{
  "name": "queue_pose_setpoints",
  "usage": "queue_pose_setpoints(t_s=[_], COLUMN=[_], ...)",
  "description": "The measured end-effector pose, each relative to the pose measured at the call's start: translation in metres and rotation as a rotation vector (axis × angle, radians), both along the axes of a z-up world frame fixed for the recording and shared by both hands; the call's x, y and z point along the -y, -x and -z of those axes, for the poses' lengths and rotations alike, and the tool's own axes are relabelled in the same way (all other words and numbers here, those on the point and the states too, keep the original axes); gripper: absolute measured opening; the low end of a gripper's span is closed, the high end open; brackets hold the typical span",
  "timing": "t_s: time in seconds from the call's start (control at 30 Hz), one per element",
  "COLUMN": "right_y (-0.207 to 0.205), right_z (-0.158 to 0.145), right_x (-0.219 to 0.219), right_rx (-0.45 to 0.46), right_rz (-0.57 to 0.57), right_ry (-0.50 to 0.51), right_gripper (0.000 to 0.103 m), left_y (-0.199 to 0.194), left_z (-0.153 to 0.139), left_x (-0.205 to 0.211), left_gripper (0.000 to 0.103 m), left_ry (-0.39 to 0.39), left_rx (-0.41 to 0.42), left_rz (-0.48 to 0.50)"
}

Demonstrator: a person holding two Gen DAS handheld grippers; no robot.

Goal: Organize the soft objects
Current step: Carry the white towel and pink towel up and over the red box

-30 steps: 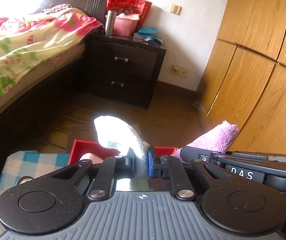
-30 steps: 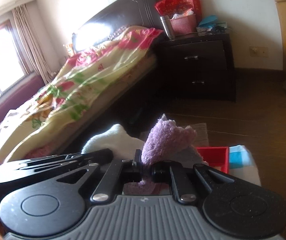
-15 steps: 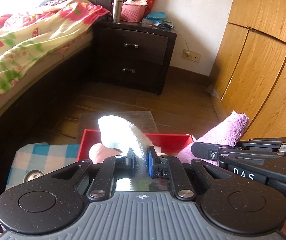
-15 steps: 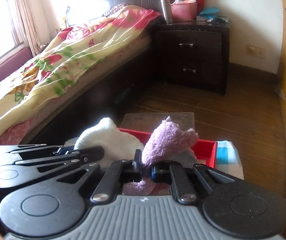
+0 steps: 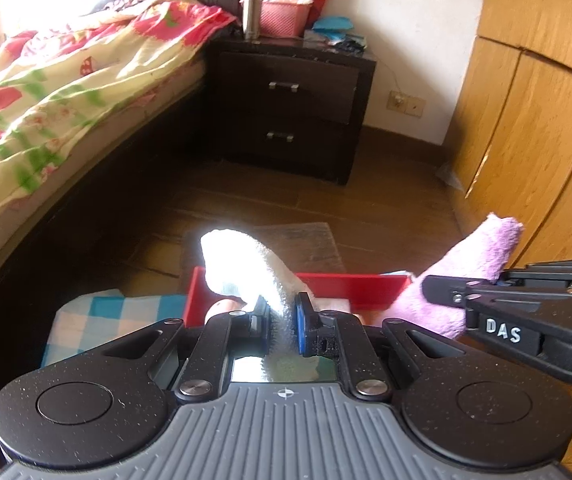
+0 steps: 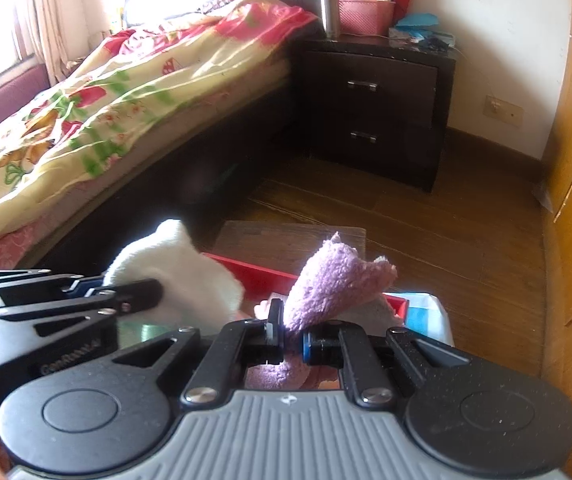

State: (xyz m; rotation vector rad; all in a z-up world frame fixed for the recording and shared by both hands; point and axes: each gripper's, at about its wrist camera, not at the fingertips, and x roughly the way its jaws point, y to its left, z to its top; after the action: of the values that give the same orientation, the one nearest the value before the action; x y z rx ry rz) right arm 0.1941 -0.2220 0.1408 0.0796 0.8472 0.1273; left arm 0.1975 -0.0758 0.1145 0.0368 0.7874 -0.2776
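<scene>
White terry cloth [image 5: 246, 268] pinched in left claw [image 5: 280, 324], raised above red tray [image 5: 350, 286] at checked surface's [image 5: 86, 320] far edge. Purple fleece cloth [image 6: 338, 284] clamped likewise in right claw [image 6: 293, 338]. Carrying step, probably; next, lowering both into tray and releasing.

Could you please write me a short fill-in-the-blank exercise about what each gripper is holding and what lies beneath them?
1. The left gripper is shut on a fluffy ____ cloth.
2. The right gripper is shut on a fuzzy ____ cloth.
3. Below both cloths sits a shallow plastic tray coloured ____.
4. The tray rests on a blue-and-white ____ fabric.

Missing words: white; purple; red; checked
</scene>
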Motion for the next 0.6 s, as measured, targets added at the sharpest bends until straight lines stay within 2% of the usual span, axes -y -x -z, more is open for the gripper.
queue_pose_setpoints(t_s=[0.17, 0.37, 0.6], right_y=[-0.012, -0.033, -0.05], right_z=[0.011, 0.033, 0.061], right_x=[0.004, -0.002, 0.0], right_rx=[-0.037, -0.087, -0.141], right_rz=[0.015, 0.038, 0.058], right_ry=[-0.004, 0.047, 0.078], right_gripper=[0.0, 0.0, 0.0], left_y=[-0.01, -0.026, -0.037], left_z=[0.009, 0.026, 0.05], left_x=[0.002, 0.014, 0.025], left_gripper=[0.01, 0.014, 0.015], left_ry=[-0.033, -0.075, -0.108], left_rx=[-0.024, -0.066, -0.109], left_rz=[-0.019, -0.028, -0.019])
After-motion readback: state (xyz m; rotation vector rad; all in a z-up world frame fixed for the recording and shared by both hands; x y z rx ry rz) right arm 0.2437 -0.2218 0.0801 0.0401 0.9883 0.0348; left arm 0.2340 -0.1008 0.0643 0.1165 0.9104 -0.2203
